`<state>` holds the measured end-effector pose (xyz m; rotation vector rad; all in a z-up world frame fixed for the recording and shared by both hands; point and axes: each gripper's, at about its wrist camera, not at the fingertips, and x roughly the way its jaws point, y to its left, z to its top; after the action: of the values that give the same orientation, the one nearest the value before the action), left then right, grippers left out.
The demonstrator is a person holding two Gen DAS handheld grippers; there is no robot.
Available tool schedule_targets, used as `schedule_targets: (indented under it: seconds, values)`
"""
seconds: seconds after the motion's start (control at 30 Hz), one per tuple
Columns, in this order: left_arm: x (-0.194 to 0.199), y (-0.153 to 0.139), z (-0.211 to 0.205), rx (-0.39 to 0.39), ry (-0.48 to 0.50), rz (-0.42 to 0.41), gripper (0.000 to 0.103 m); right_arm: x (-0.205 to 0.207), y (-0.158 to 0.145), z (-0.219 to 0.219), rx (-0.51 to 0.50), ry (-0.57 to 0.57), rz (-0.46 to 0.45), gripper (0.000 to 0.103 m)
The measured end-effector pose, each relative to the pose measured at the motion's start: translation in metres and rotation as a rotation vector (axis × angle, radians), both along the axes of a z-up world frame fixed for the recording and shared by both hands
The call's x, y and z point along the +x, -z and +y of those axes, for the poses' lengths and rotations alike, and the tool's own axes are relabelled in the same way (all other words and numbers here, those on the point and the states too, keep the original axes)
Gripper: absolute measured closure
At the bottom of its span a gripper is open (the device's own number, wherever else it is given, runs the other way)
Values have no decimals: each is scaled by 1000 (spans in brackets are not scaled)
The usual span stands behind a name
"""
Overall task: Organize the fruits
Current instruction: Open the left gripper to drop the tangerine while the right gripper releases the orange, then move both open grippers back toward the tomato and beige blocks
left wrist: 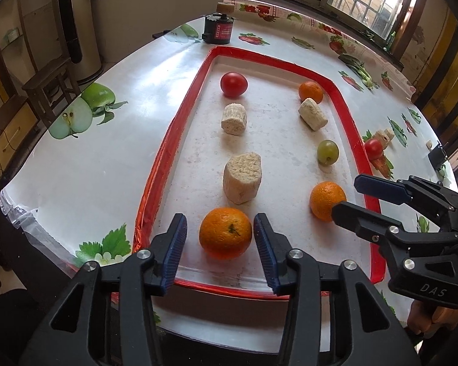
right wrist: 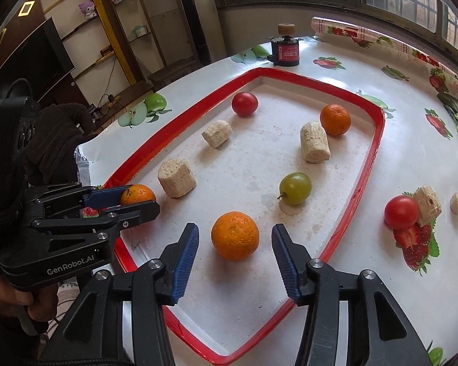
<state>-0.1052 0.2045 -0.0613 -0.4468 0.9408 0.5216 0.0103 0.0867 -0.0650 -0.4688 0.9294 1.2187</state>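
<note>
**Learner:** What are my two hands doing right now?

**Coach:** Your left gripper (left wrist: 219,238) has its jaws released, with a gap on each side of the near-left orange (left wrist: 225,232). The pads do not press on it. Your right gripper (right wrist: 235,254) is the same: jaws released, with the near-right orange (right wrist: 235,235) sitting between them. Both oranges rest inside the red-edged tray (right wrist: 368,180).

**Learner:** So what should I do?

**Coach:** I think you have just set them down, or you are about to pick them up. If you are letting go, pull each hand straight back so a jaw does not bump the fruit. Oranges roll!

**Learner:** And if I am picking up?

**Coach:** Keep the orange in the middle of the jaws, then squeeze slowly. Stop when the pads just hold it.

**Learner:** What else should I watch?

**Coach:** The pale chunk (left wrist: 241,178) lies just past your left jaws, so do not push forward. The green grape (right wrist: 295,188) sits past your right jaws, a bit to the right. One tomato (right wrist: 401,212) waits outside the tray on the bench (right wrist: 397,97), off to the right of your right jaws. That one likely goes in next.
</note>
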Motion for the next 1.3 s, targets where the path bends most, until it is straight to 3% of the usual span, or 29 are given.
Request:
schedule_targets:
  seconds: [0.43, 0.77, 1.3]
  values:
    - [7, -22, -21, 30, 23, -35, 52, 31, -39, -63, 111, 113, 8, 47]
    - [24, -34, -43, 36, 74, -60, 52, 69, -38, -126, 130, 267, 18, 47]
    - [84, -50, -110, 21, 269, -109, 52, 103, -41, -203, 142, 440, 3, 47]
